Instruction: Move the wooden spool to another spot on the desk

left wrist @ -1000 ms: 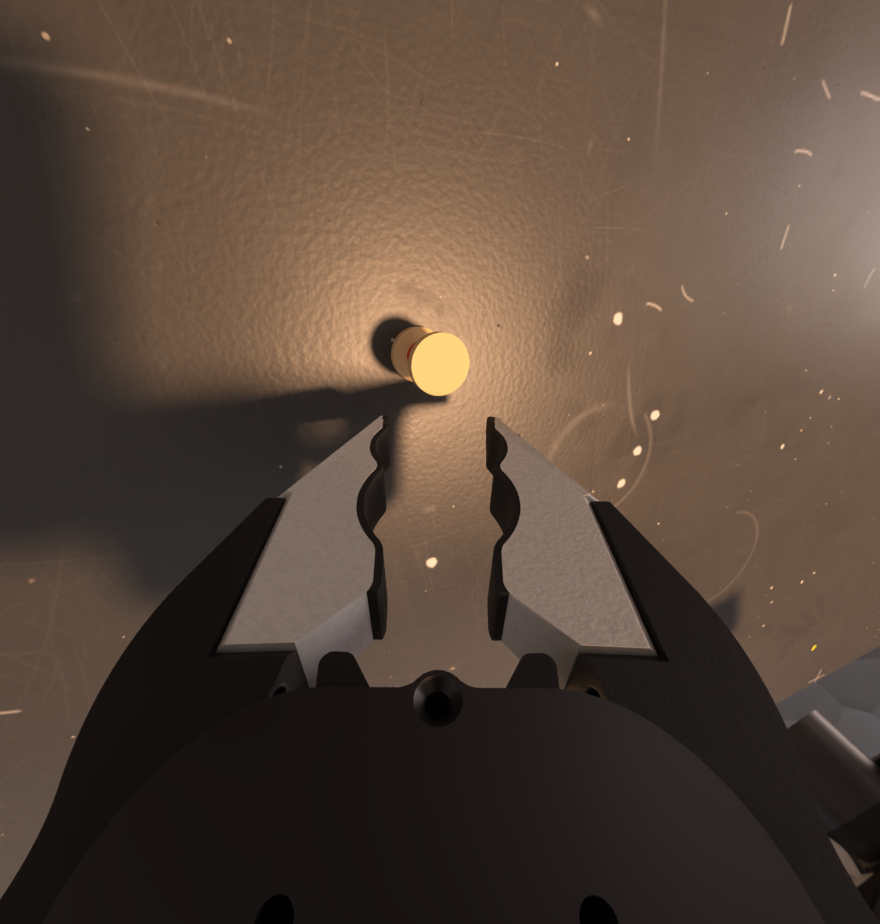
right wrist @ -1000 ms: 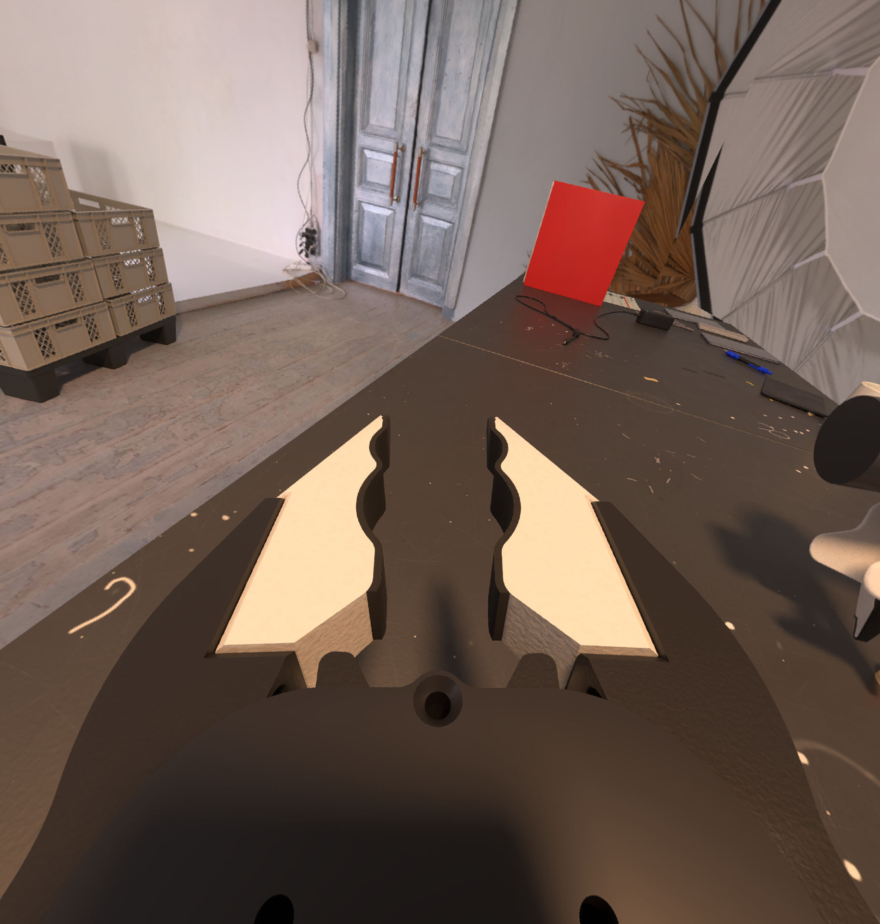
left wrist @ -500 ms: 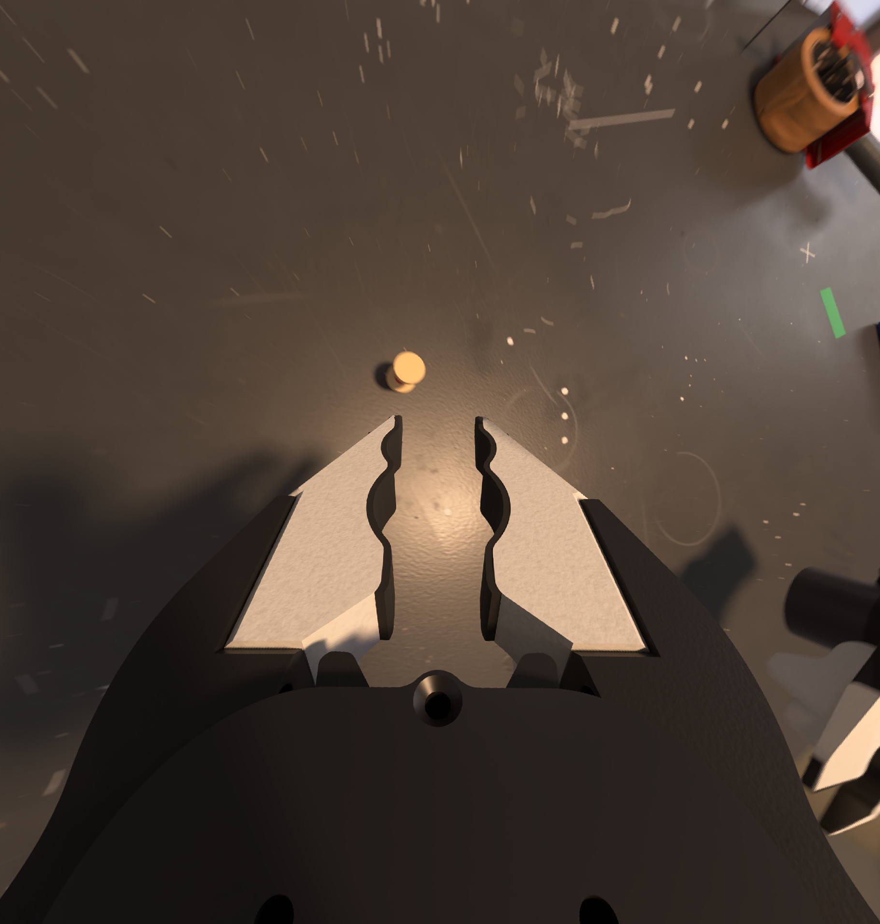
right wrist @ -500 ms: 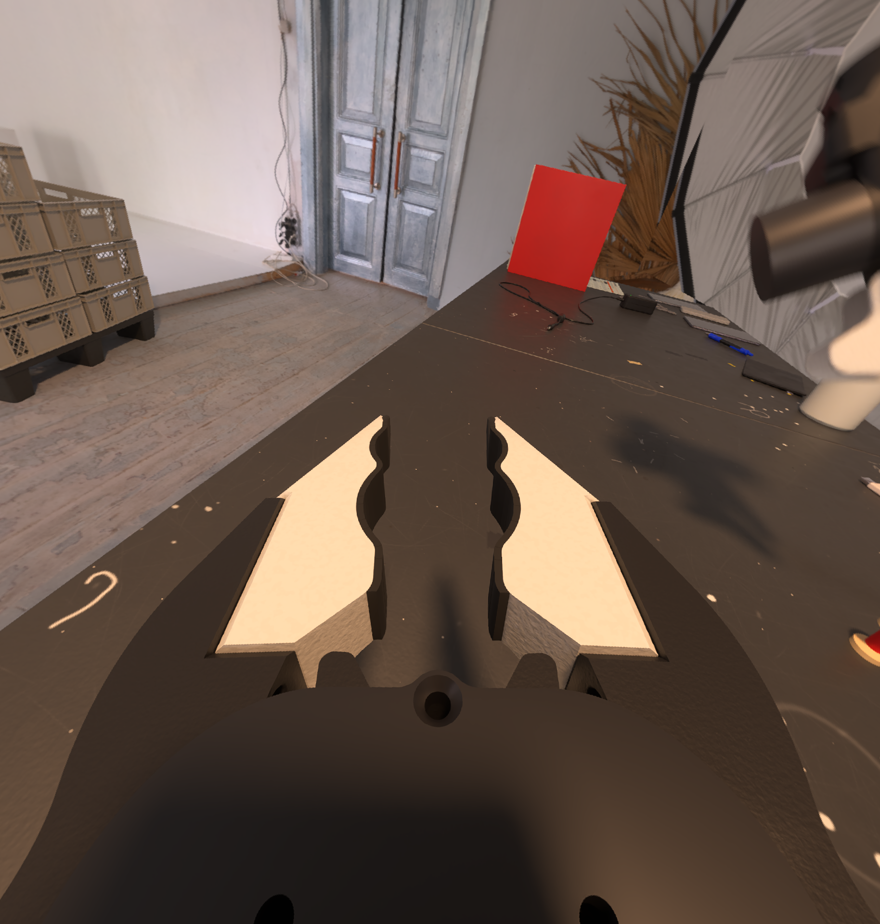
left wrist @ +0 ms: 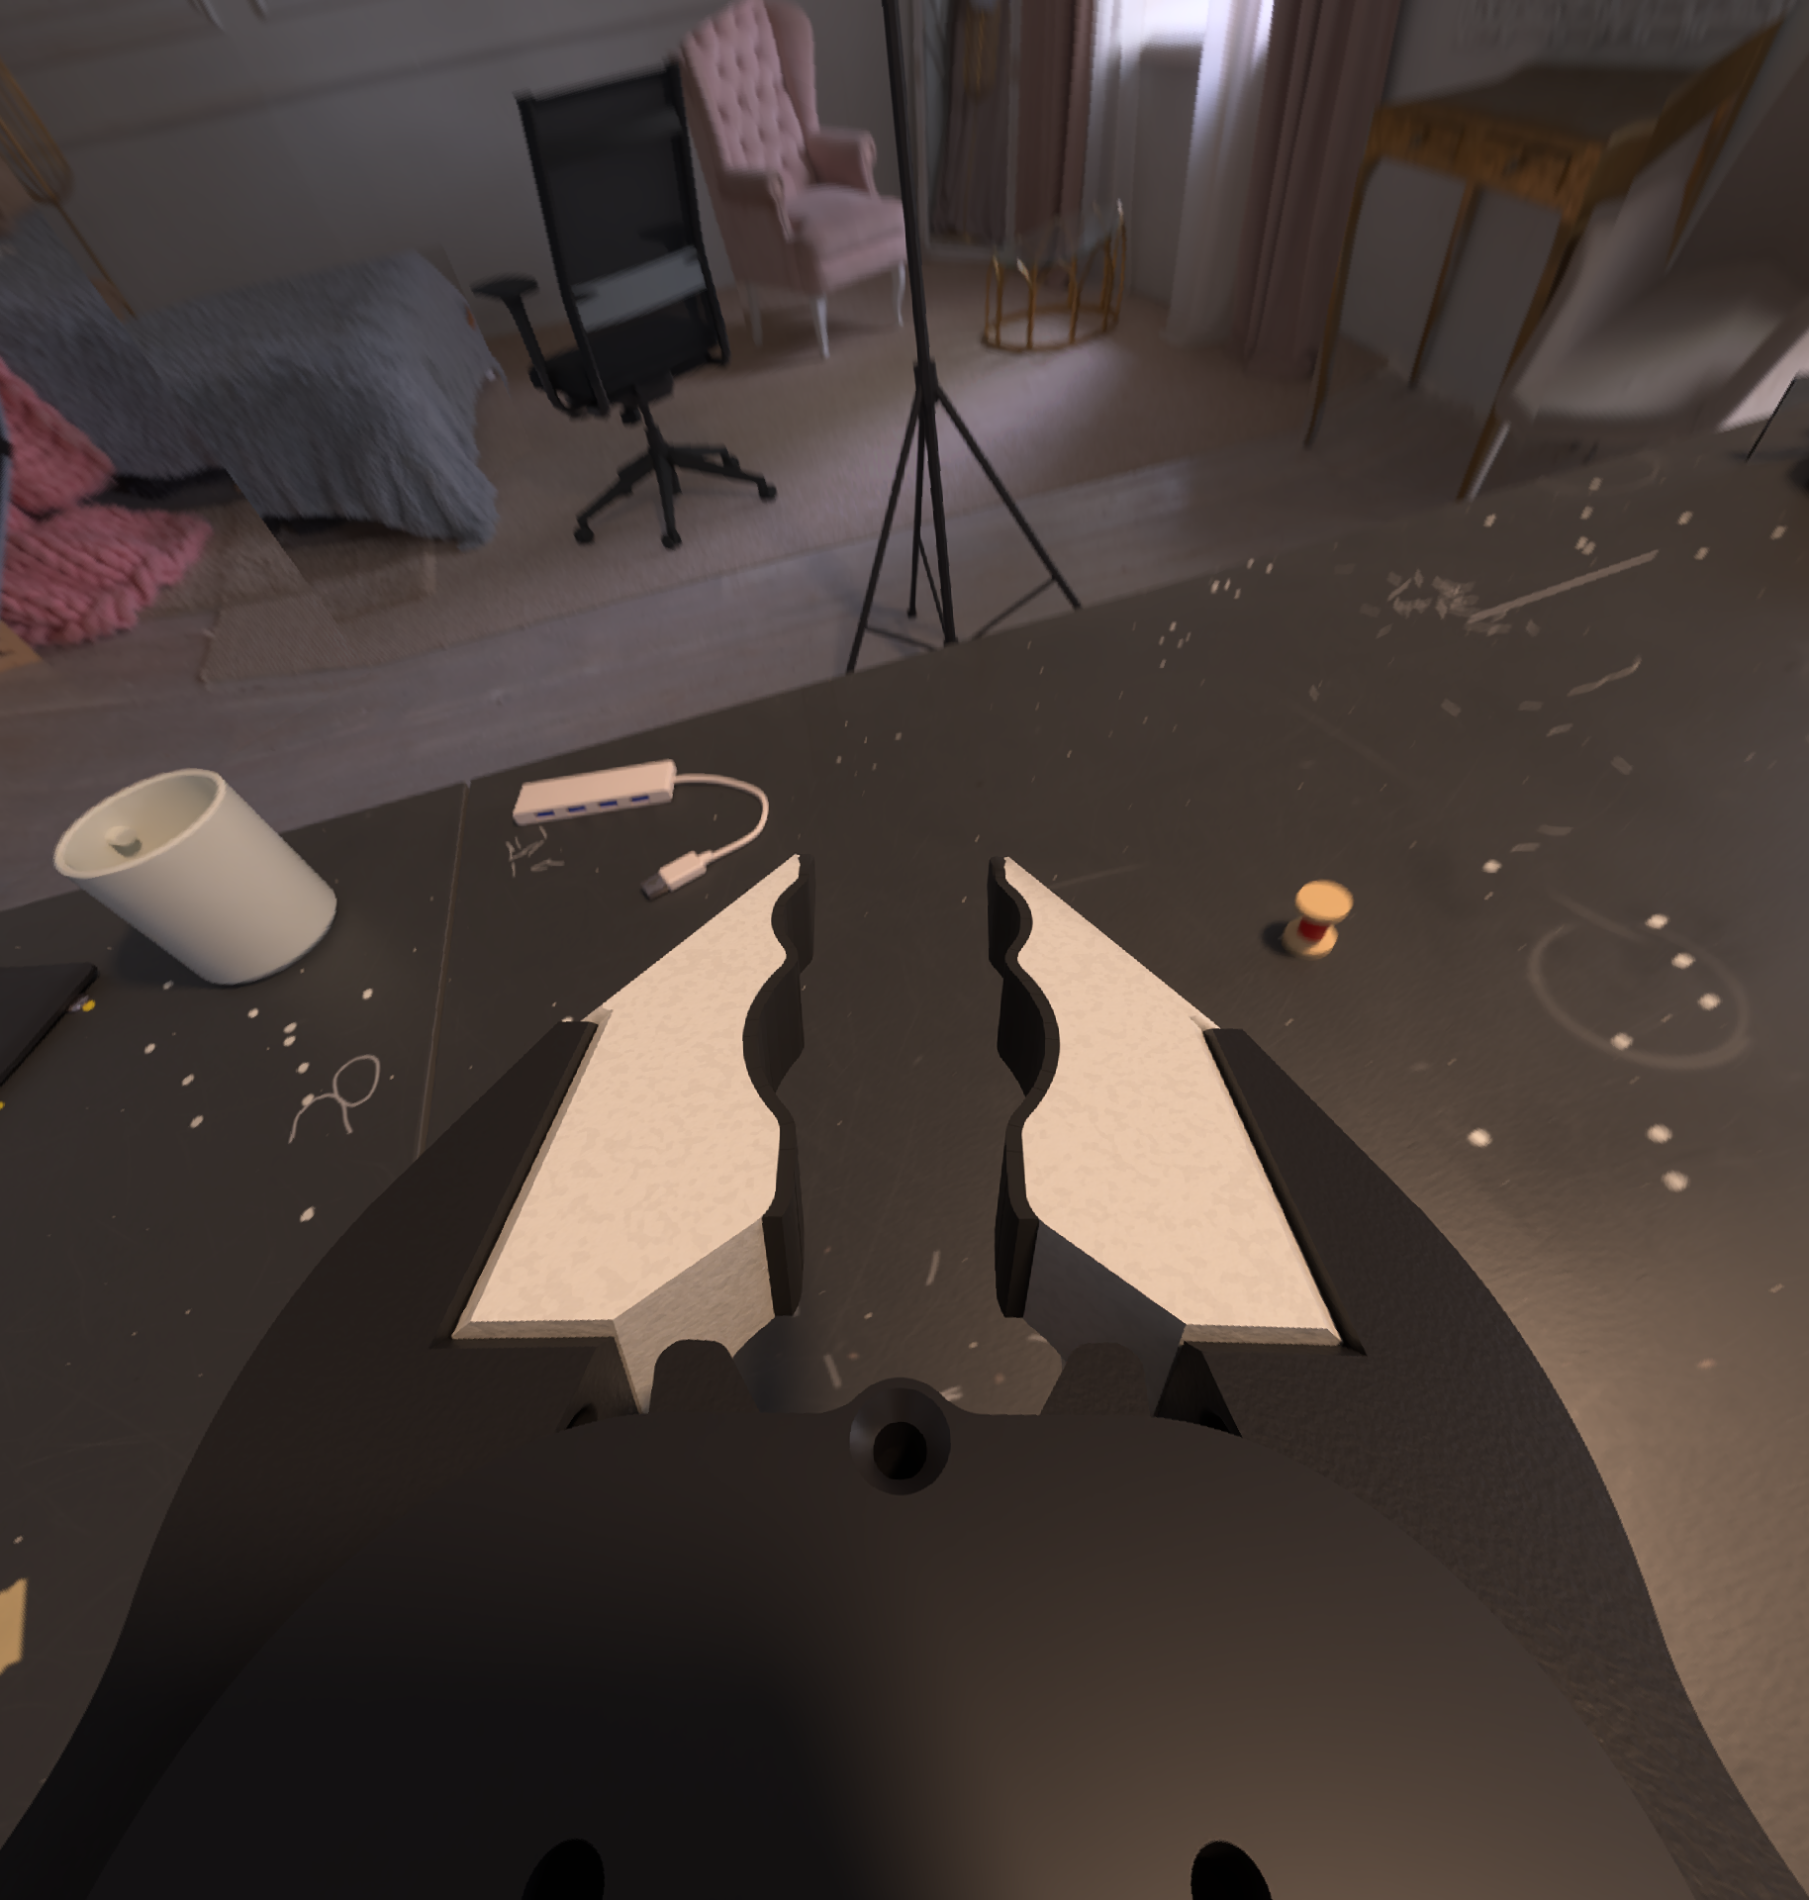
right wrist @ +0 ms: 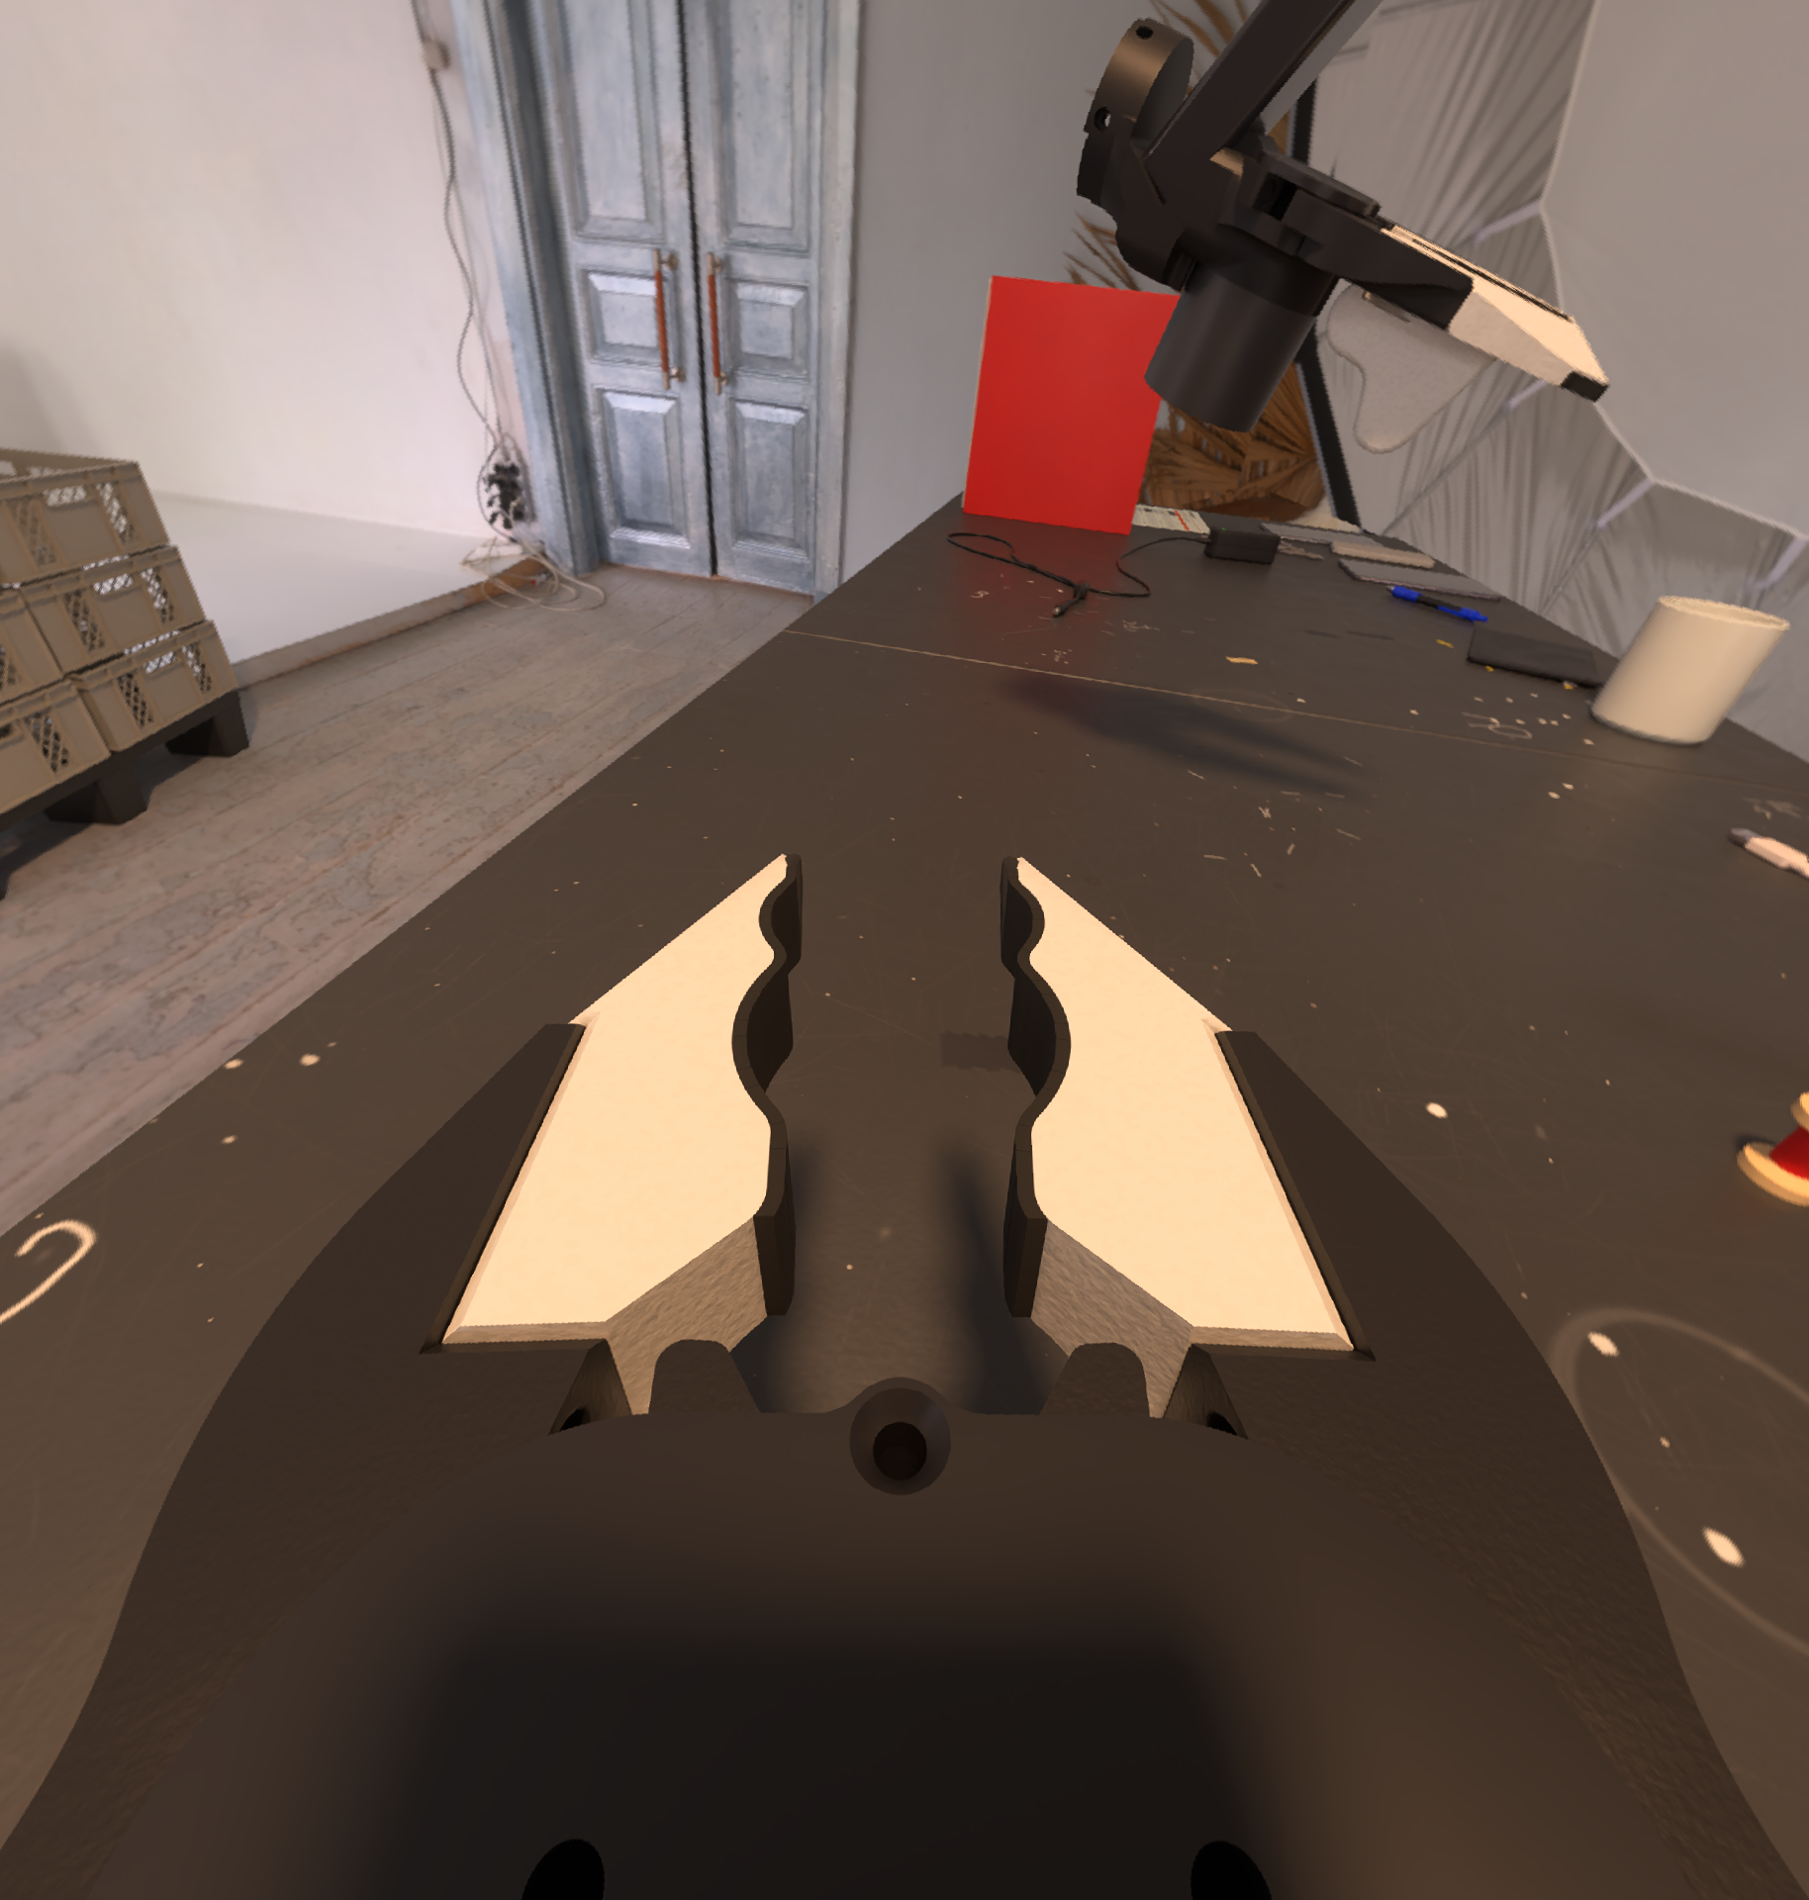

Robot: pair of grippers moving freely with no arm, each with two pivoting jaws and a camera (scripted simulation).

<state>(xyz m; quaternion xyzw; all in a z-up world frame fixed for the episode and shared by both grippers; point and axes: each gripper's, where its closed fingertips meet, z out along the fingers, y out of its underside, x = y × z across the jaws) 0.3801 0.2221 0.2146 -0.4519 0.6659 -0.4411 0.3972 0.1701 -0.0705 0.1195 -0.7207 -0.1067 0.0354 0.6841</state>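
Your left gripper (left wrist: 895, 874) hangs released and empty, the wooden spool (left wrist: 1317, 918) standing at two o'clock, seemingly already placed; right gripper (right wrist: 900, 874) likewise released.

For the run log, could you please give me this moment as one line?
spool: upright on desk, untouched | left gripper: open, empty, raised above desk | right gripper: open, empty | cup: far left

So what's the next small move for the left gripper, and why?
Probably just keep backing the left gripper away, with no regrasp. Its fingers are open and empty, and over the last second it has risen from right above the wooden spool, which now stands upright and alone on the desk, off to the right of the fingers. That looks like a finished release, though I can't confirm it.
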